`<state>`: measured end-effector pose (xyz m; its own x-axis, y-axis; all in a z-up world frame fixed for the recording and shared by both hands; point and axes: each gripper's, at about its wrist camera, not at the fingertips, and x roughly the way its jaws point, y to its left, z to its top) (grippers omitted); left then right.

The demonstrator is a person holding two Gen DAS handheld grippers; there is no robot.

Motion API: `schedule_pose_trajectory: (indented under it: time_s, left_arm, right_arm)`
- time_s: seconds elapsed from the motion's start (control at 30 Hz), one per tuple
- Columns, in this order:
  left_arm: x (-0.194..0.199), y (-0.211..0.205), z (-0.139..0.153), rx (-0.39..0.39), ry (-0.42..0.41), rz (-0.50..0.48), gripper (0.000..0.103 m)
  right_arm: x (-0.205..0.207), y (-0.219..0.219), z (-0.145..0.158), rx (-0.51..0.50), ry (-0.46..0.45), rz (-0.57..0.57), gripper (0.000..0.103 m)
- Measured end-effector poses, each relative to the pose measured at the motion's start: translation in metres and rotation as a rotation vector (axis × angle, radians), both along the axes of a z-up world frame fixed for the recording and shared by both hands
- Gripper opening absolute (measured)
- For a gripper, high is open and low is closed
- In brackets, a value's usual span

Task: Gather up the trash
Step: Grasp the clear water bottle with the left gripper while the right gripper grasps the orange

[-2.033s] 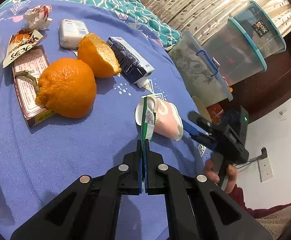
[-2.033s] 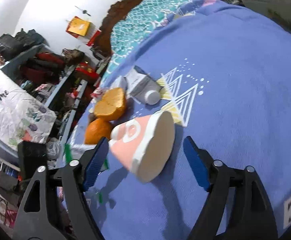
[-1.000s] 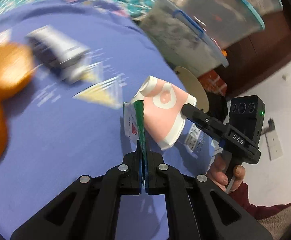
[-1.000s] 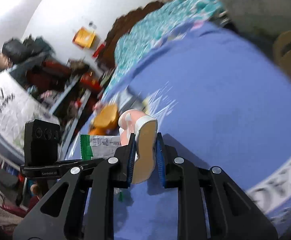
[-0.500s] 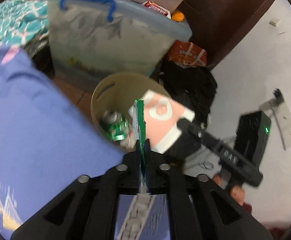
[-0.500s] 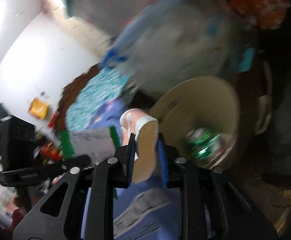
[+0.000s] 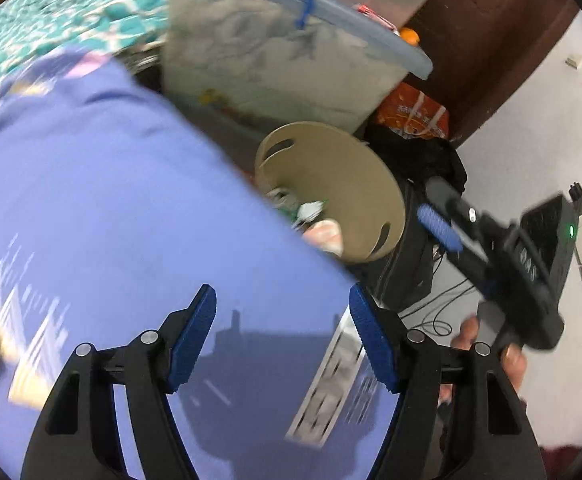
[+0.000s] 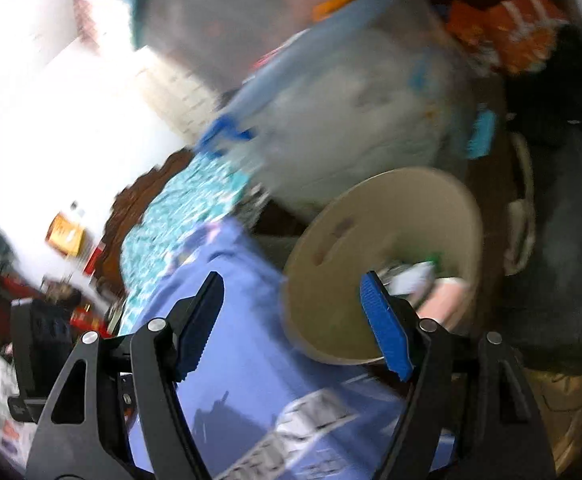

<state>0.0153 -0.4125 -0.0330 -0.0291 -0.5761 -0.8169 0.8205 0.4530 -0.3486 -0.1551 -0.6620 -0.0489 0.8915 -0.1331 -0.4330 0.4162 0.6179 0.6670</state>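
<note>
Both your left gripper [image 7: 283,334] and right gripper [image 8: 293,322] have just released, nothing between them. Pink cup [image 8: 447,300] lies inside bin [image 8: 331,320]; swinging back carelessly could clip its rim.

Purple printed bedspread [image 7: 131,208], bare

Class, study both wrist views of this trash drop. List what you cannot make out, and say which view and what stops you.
- Beige bin: in the left wrist view the purple cloth hides its near side.
- Pink cup: in the right wrist view it is blurred and partly behind a finger of the right gripper.
- Green-and-white trash: too blurred and small to identify.
- Storage tub: motion-blurred, contents unreadable.
</note>
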Motion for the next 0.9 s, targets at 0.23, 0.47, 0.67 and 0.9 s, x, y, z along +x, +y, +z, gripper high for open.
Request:
schedule_pose_trajectory:
  time_s: [0.23, 0.47, 0.67, 0.9]
  left_arm:
    - [0.006, 0.144, 0.008, -0.026, -0.024, 0.16, 0.066]
    - [0.018, 0.305, 0.033, -0.071, -0.102, 0.453, 0.066]
    - [0.029, 0.424, 0.051, -0.058, -0.195, 0.804, 0.074]
    - [0.056, 0.452, 0.032, 0.102, -0.281, 0.97, 0.091]
  right_arm:
    - [0.062, 0.08, 0.005, 0.004, 0.029, 0.246, 0.071]
    - [0.124, 0.189, 0.002, -0.009, 0.105, 0.511, 0.071]
    - [0.171, 0.291, 0.002, -0.053, 0.166, 0.725, 0.08]
    - [0.226, 0.39, -0.005, -0.14, 0.225, 0.865, 0.094]
